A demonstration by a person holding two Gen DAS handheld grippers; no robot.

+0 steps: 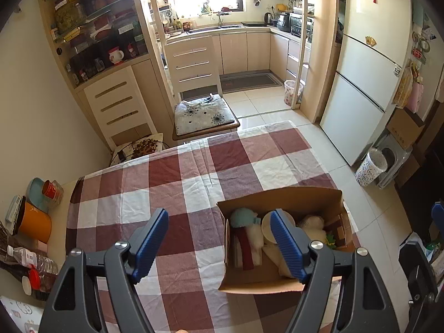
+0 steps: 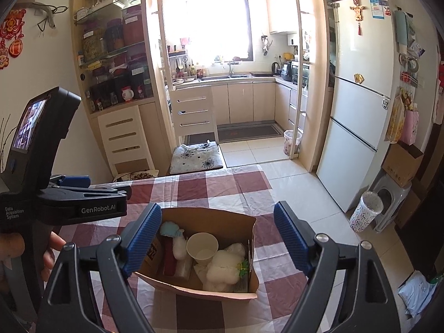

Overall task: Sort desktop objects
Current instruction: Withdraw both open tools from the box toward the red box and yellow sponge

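A cardboard box (image 1: 310, 197) stands on the checked tablecloth (image 1: 177, 183) near the table's right edge; it also shows in the right wrist view (image 2: 222, 219). It holds a white paper cup (image 2: 202, 247), a white plush toy (image 2: 222, 273), a light blue soft item (image 2: 168, 229), a red and white folded cloth (image 2: 169, 260) and a small green and yellow piece (image 2: 244, 266). My left gripper (image 1: 219, 245) is open and empty above the cloth, left of the box. My right gripper (image 2: 216, 238) is open and empty, hovering above the box.
An orange tin (image 1: 34, 223), a teal plate (image 1: 36, 191), a red-lidded jar (image 1: 51, 191) and plastic bottles (image 1: 33, 263) stand along the table's left edge. A chair with a cushion (image 1: 204, 115) is at the far end. A patterned bin (image 1: 370, 168) stands on the floor at right.
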